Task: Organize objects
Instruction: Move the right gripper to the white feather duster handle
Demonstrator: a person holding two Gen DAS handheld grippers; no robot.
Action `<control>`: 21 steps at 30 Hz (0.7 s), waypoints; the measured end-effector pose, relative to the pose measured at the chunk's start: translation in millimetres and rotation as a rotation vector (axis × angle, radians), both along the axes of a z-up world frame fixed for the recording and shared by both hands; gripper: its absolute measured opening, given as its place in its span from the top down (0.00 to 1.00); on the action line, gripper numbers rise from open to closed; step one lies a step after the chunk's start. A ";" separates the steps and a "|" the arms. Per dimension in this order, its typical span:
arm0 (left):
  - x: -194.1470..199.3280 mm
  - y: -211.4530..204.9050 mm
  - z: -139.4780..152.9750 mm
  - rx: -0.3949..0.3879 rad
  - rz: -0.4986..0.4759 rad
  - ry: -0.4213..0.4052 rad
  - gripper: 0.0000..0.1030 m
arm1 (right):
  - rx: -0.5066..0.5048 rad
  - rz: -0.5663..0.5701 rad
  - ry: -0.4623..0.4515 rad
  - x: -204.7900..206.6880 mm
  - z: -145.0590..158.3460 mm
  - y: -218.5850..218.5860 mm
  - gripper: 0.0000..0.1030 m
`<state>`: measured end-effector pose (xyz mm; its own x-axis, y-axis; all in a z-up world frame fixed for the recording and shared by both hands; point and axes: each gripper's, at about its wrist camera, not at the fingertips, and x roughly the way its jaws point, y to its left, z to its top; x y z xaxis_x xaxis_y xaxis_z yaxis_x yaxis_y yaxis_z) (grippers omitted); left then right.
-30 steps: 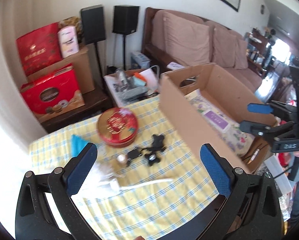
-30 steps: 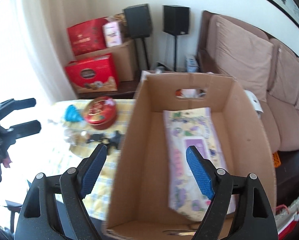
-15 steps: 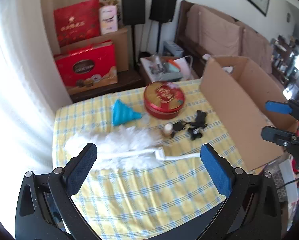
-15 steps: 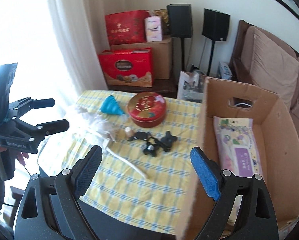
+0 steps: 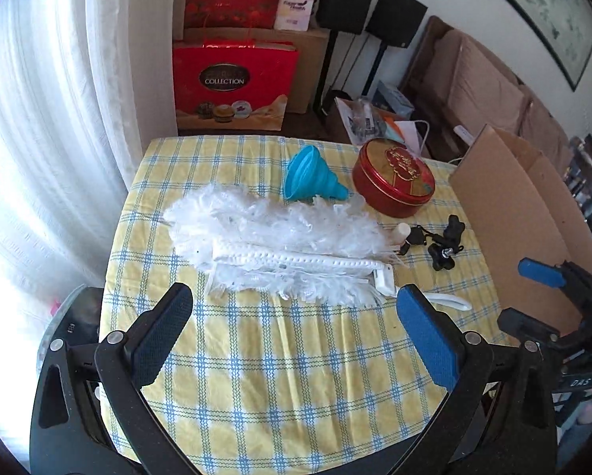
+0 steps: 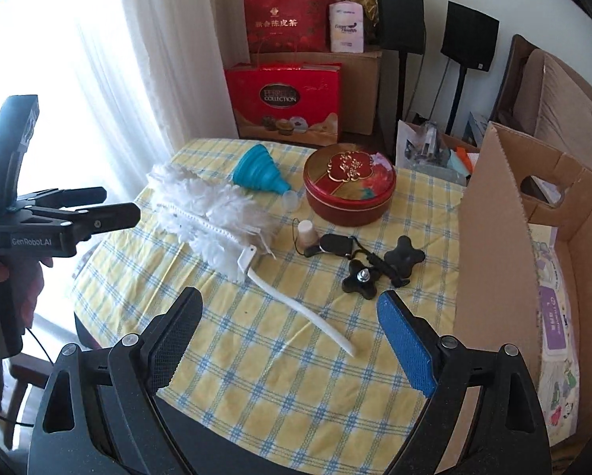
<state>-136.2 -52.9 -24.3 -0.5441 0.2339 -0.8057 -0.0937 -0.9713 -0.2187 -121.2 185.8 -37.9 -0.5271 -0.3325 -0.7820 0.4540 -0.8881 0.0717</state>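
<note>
We find bare checked cloth (image 6: 264, 356) open along the near table edge, while the white duster (image 6: 212, 213) spans the middle, the funnel (image 6: 260, 170) and red tin (image 6: 349, 186) crowd the far side, and the cardboard box (image 6: 490, 245) walls off the right.

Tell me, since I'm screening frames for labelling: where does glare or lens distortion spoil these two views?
Left wrist view: the window behind the curtain blows out white; fisheye bends the cardboard box. Right wrist view: the same glare at upper left; the table's things stay sharp.
</note>
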 end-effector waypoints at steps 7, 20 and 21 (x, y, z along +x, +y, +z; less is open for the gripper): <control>-4.9 -1.8 -25.4 0.038 0.016 -0.040 0.00 | 0.003 0.002 -0.014 -9.3 -31.5 -3.5 0.12; -17.3 3.8 -52.8 0.043 0.024 -0.083 0.00 | 0.032 -0.032 -0.061 -28.2 -68.9 -3.5 0.12; -17.9 4.5 -54.2 0.043 0.023 -0.087 0.00 | 0.033 -0.032 -0.065 -29.5 -71.2 -3.9 0.12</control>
